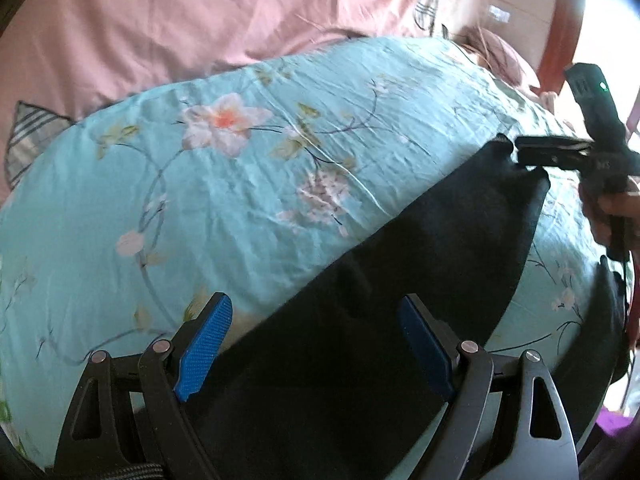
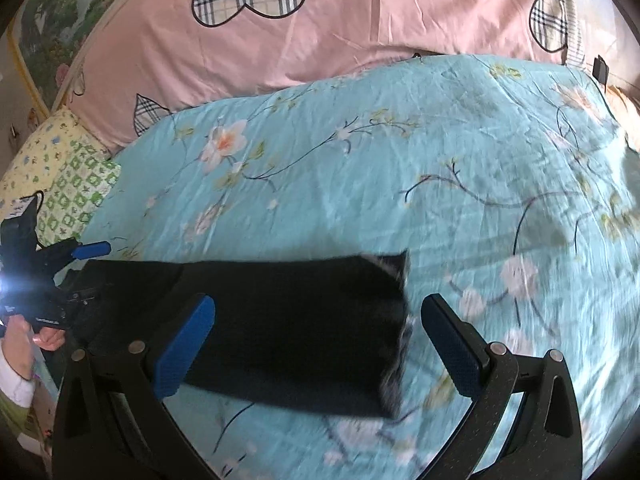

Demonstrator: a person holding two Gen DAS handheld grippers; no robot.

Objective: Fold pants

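The left claw stands with its blue pads spread wide, holding nothing, poised over the near end of the black pants. The pants lie as a long dark strip across the teal floral bedspread, with a pink quilt behind it. At the strip's far end, the right claw hovers with its jaws gaping just as wide, straddling the hem without pinching it; in the left wrist view its tip sits at that same far corner.

Judging by this, the pants look part-folded lengthwise and a grasp of both ends seems next. The risk is that a claw closes on only the top layer, so the stacked legs slide apart, or that it nips the crumpled bedspread along with the cloth. The right wrist view is blurred at the hem, so how well the edges line up is uncertain.
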